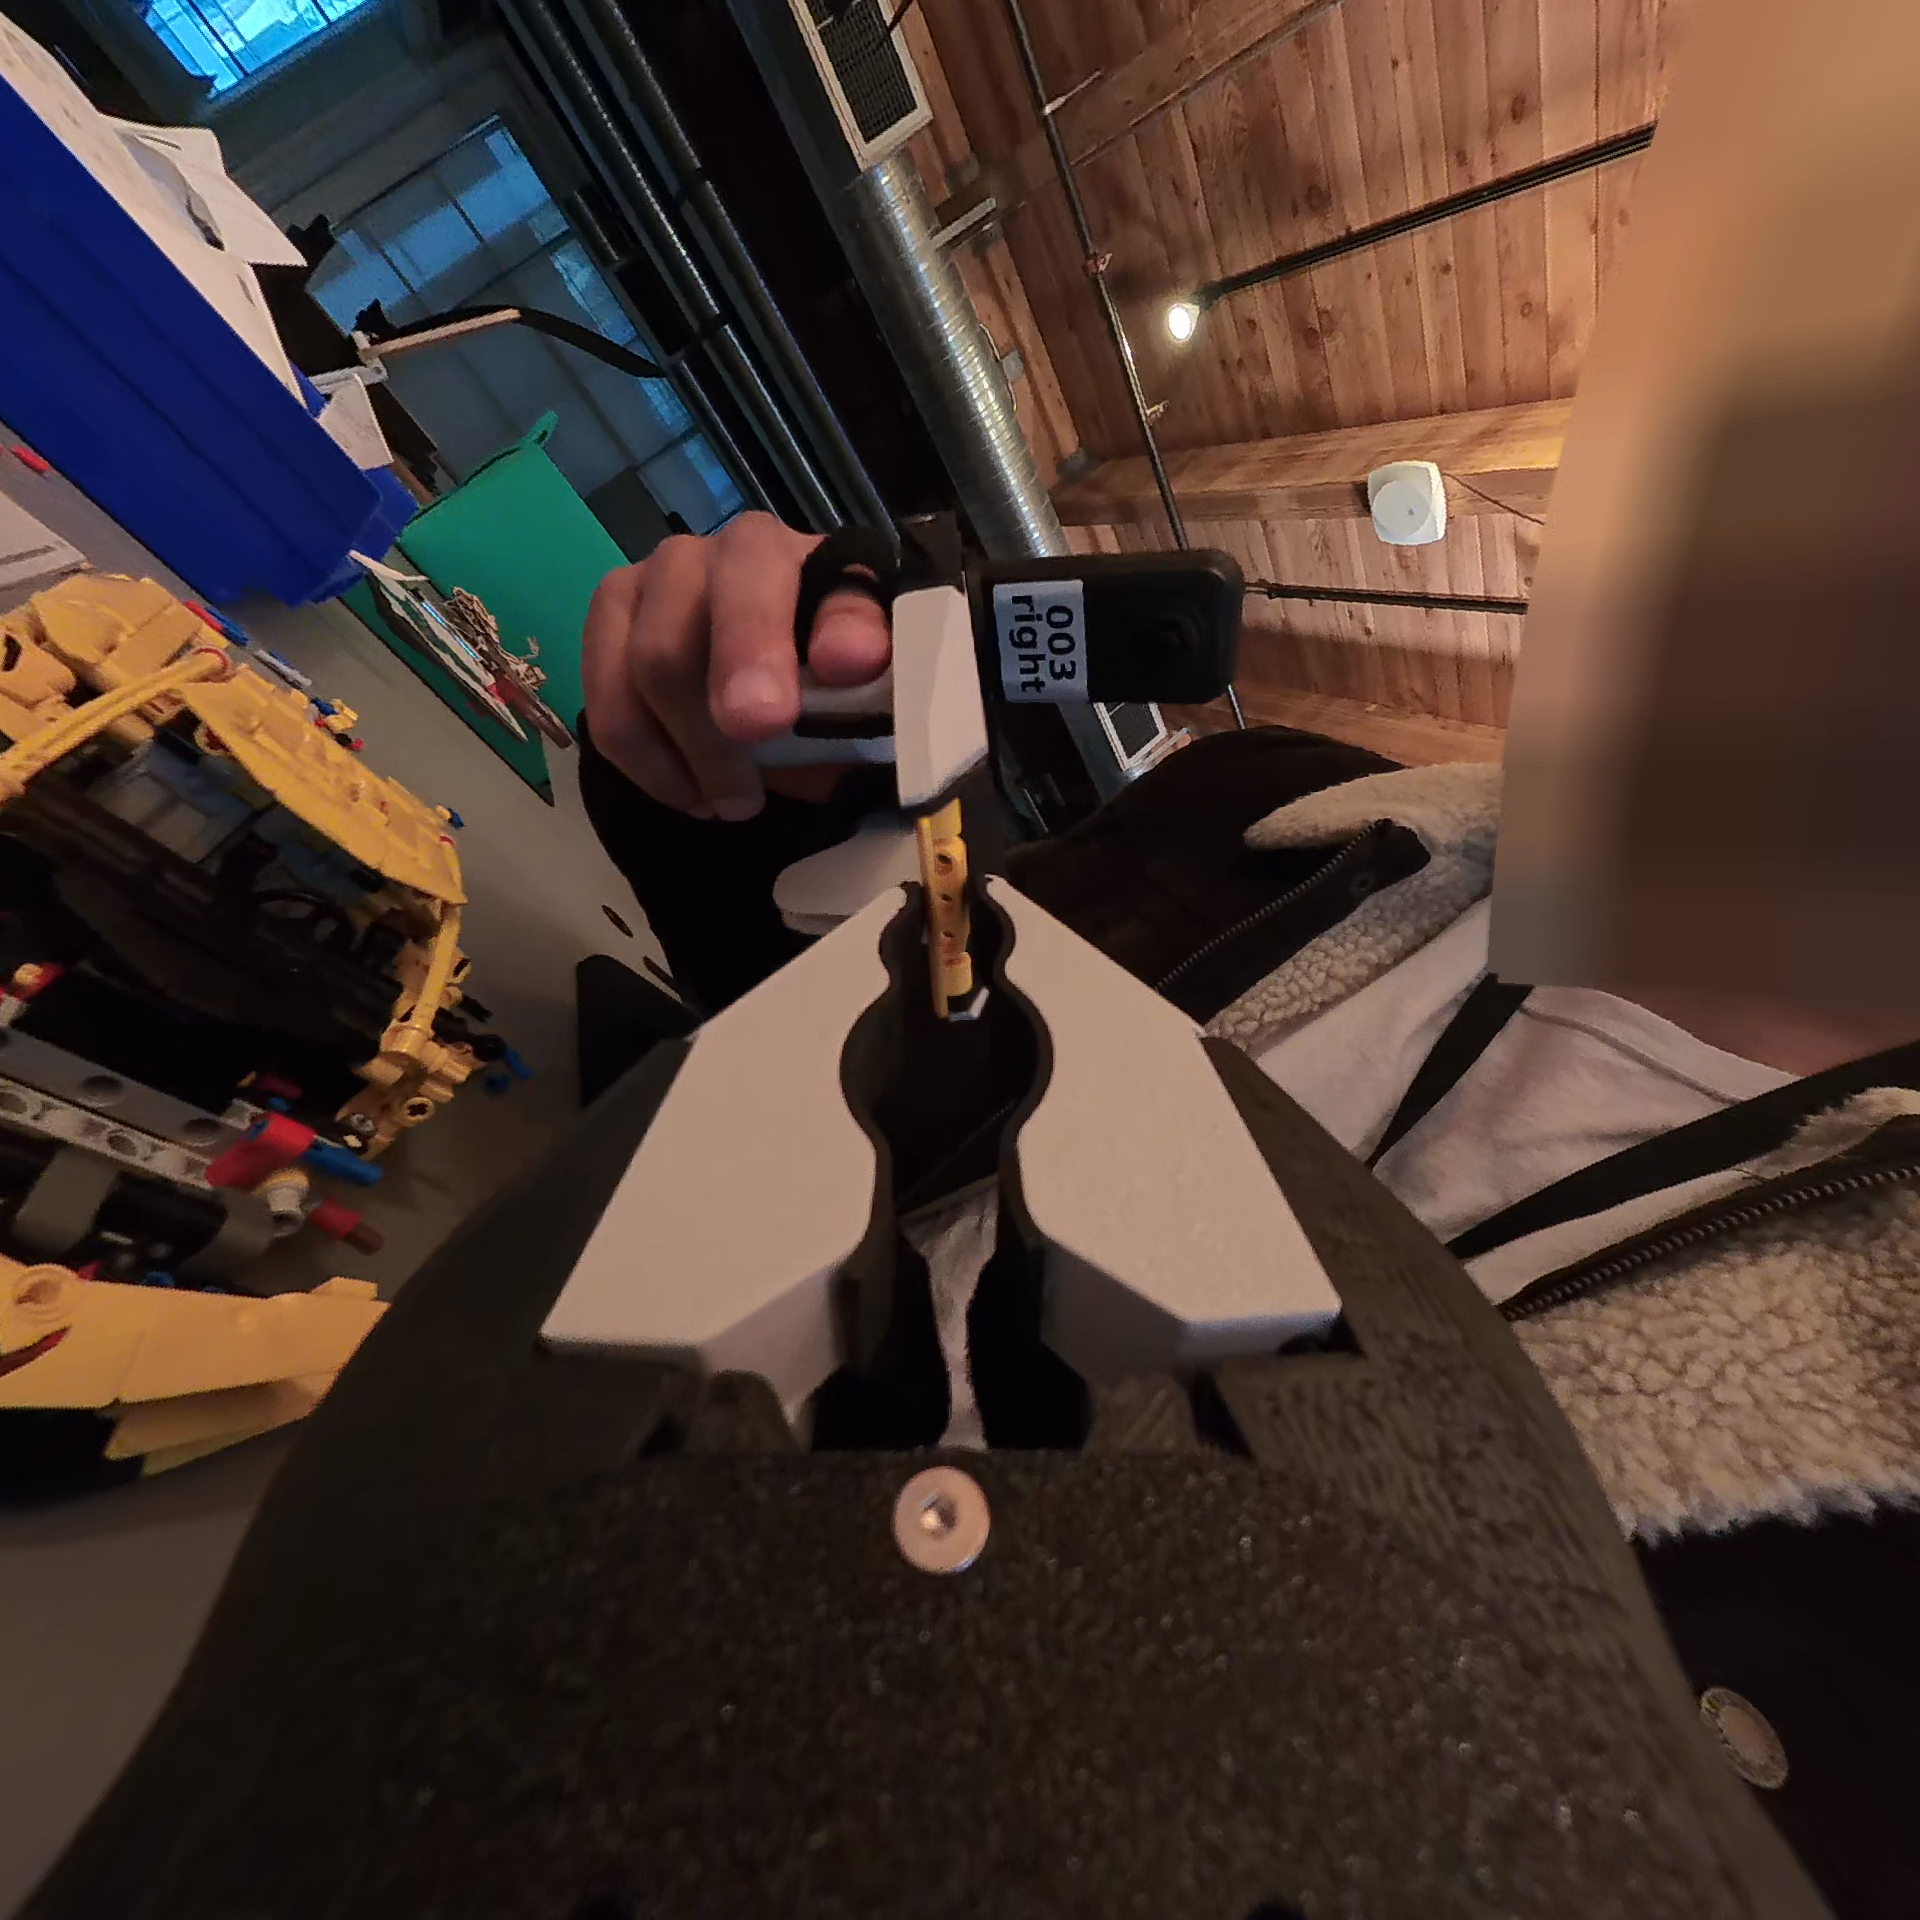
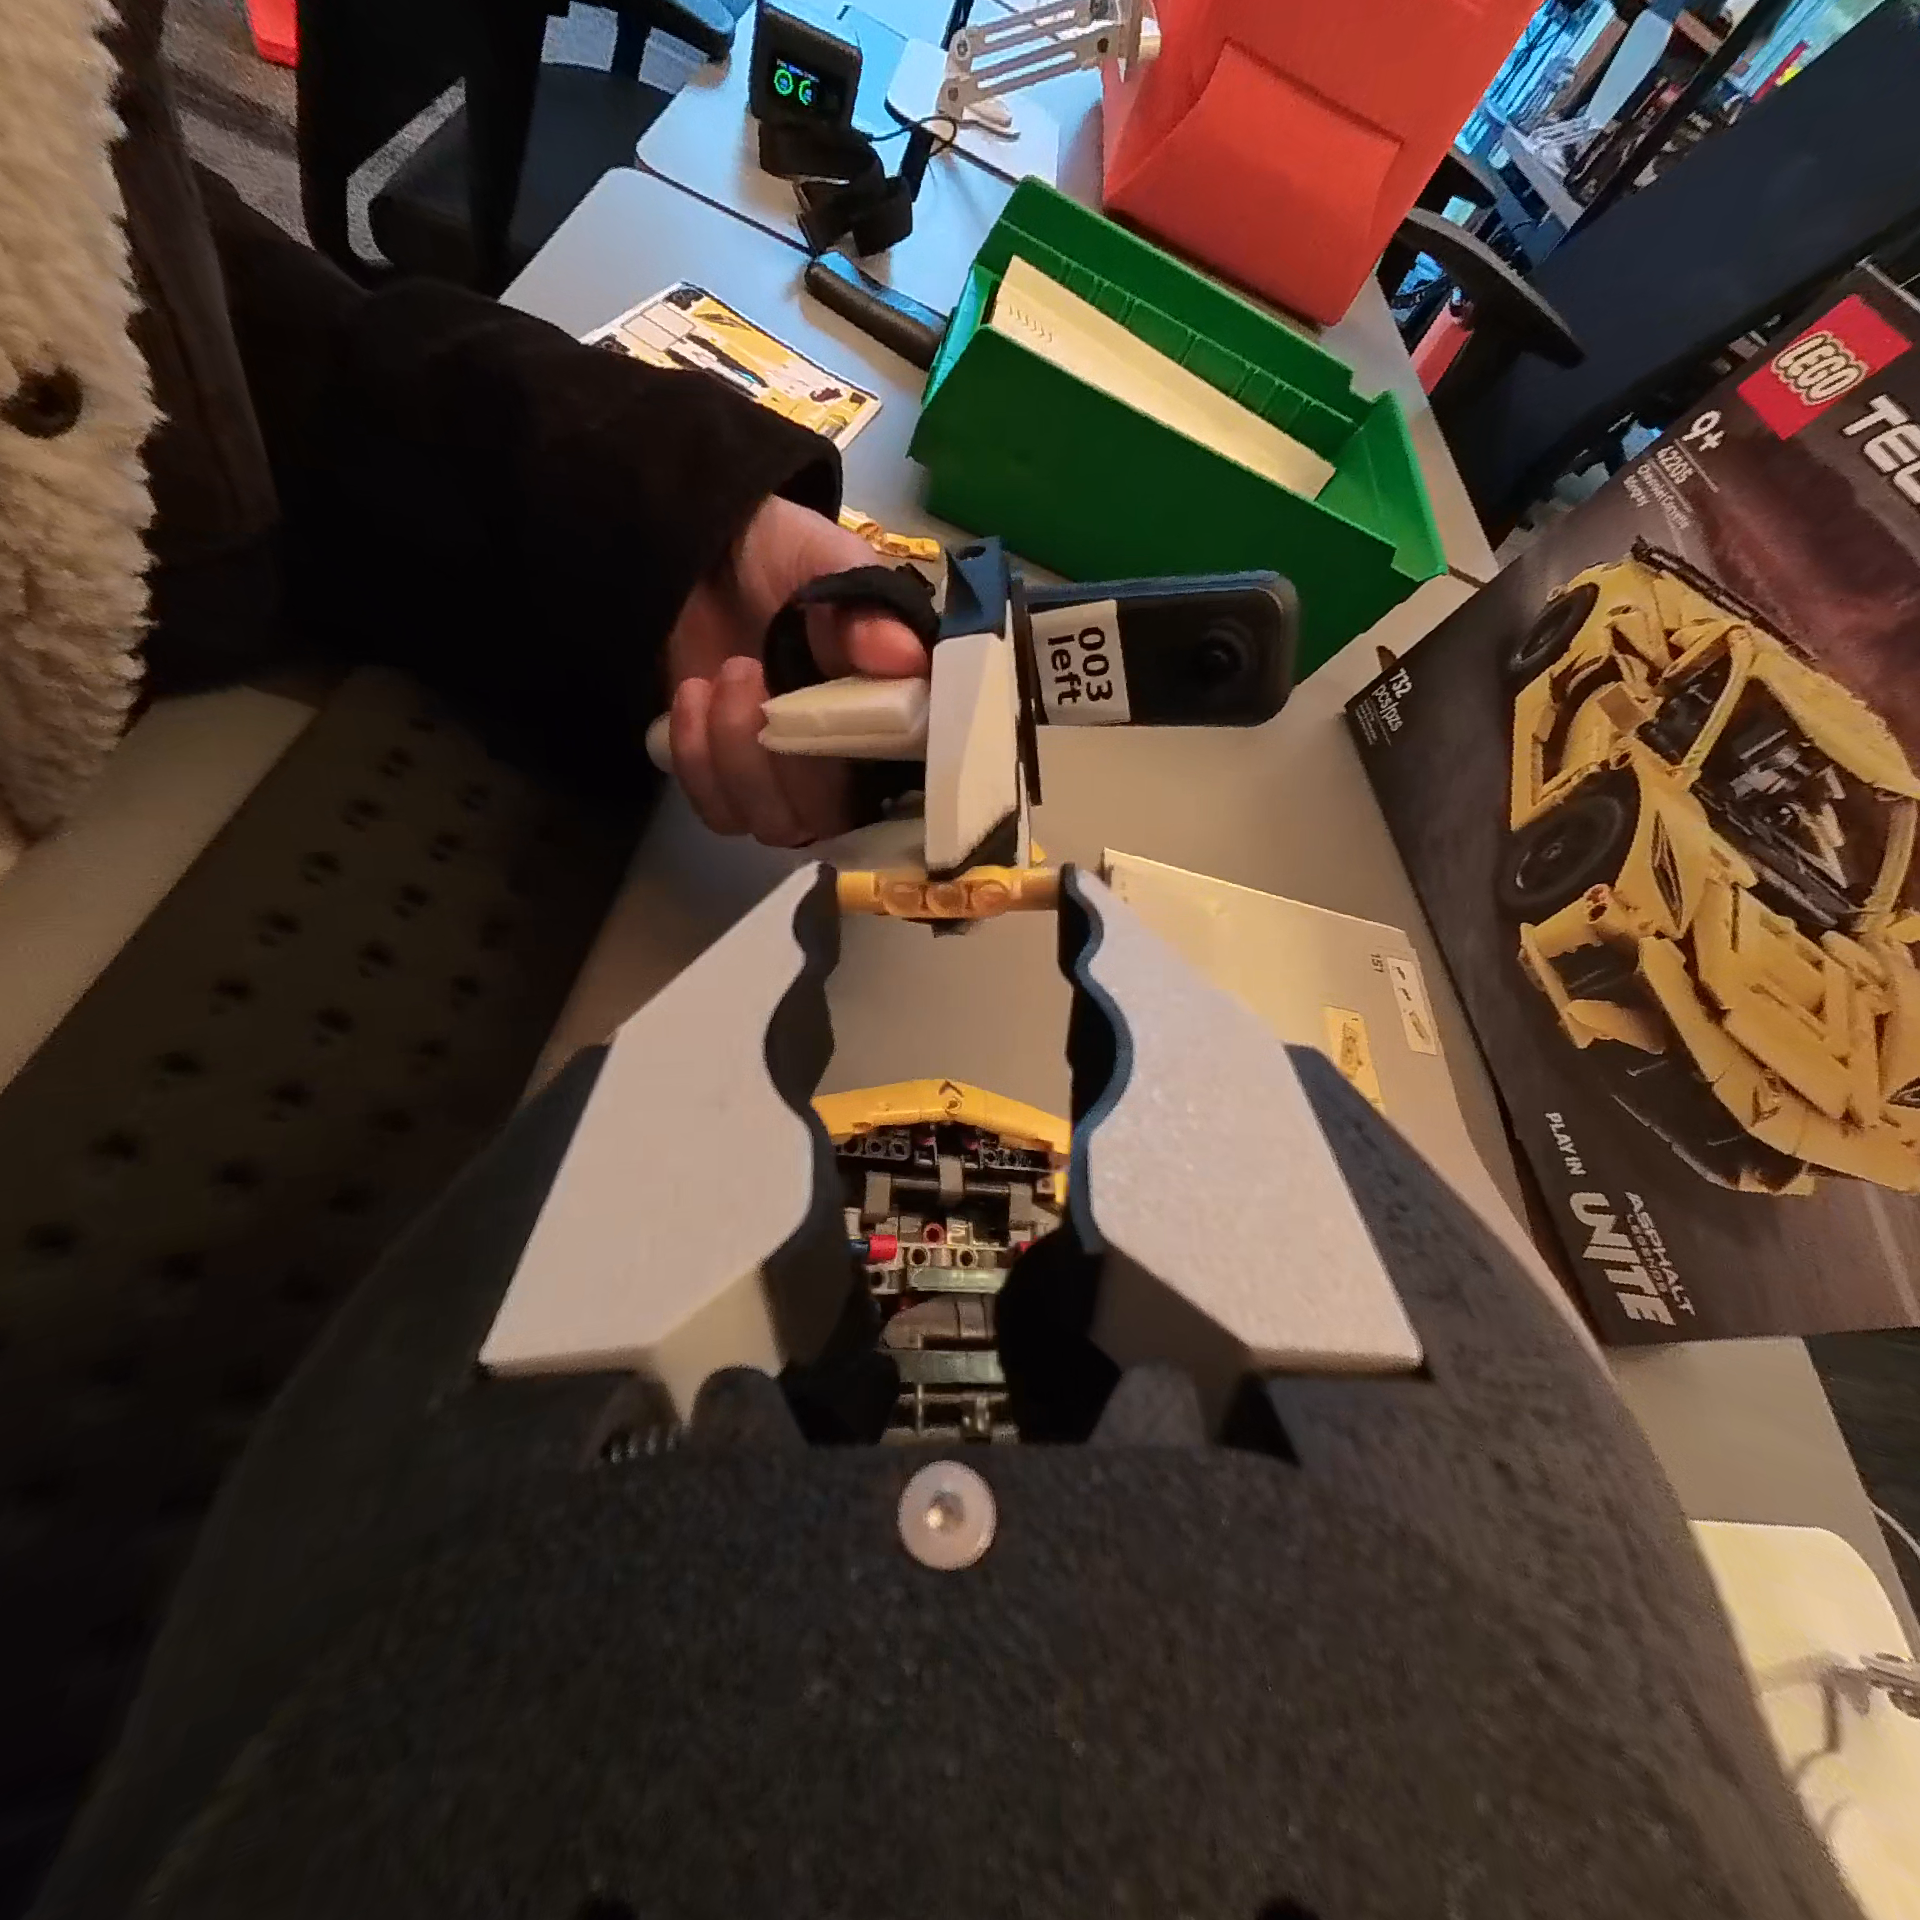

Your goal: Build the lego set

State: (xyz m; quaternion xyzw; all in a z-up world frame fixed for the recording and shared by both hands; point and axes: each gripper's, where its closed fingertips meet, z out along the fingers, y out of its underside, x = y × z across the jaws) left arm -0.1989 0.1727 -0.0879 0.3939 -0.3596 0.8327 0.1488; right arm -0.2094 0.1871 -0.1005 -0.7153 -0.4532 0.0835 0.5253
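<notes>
The yellow car, left of frame, looks largely assembled, with loose pieces beside it. Both grippers pinch one yellow beam at centre frame: the left gripper narrowly across it, the right gripper endwise, jaws wider. Fitting it remains.

A ceiling of reddish-brown wooden planks fills the upper part of the left wrist view, crossed by a ribbed silver metal duct and dark pipes. A small bright spotlight glows on a black track, and a white square device sits on a wooden beam. Tall windows show cool blue daylight. In the right wrist view, a pale grey bench stands beside a dark perforated panel.
</notes>
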